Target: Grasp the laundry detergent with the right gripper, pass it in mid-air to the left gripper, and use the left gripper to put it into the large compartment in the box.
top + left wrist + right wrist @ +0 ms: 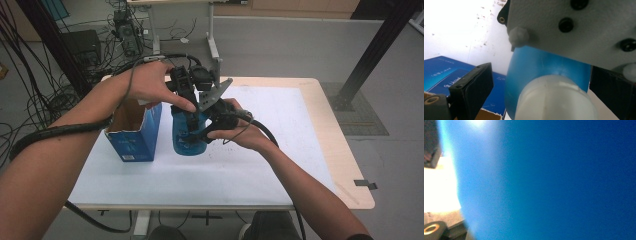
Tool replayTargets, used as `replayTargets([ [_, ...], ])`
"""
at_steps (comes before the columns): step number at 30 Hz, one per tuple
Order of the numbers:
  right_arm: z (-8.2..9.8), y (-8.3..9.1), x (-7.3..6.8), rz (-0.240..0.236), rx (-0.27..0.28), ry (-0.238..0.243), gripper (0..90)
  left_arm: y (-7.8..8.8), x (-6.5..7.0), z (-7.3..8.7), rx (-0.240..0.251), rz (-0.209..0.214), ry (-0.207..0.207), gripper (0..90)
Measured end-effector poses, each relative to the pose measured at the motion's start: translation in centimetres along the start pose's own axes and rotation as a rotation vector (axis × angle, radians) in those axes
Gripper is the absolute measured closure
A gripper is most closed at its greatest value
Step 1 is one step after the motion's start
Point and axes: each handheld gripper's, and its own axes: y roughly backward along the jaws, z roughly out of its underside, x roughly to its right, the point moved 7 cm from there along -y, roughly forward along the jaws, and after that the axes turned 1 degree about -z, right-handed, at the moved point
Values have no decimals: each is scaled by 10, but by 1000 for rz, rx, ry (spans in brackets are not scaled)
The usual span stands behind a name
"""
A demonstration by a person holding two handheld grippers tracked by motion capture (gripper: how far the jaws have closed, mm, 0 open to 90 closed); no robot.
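Scene: a person at a white-topped desk (250,165) works 2 hand-held grippers over a translucent blue plastic bottle (187,135).
Bottle: upright on the desk, just right of an open blue cardboard box (135,135); its white screw cap (554,100) shows in the left gripper view.
Left gripper (186,82): above the bottle top, jaws apart on either side of the cap, pads not pressing it.
Right gripper (212,125): against the bottle's side, jaws clamped on the blue body, which fills its own view.
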Motion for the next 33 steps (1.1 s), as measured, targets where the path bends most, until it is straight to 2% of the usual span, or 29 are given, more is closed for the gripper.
replayTargets([
  [5, 1, 1, 1, 4, -3, -1, 430, 0, -1, -1, -10, -2, -5, 58],
  [12, 0, 2, 2, 7, 2, 2, 430, 2, -1, -2, 5, -5, -6, 58],
  [33, -1, 5, 1, 19, 3, -1, 430, 4, 1, -4, 10, -12, -12, 58],
])
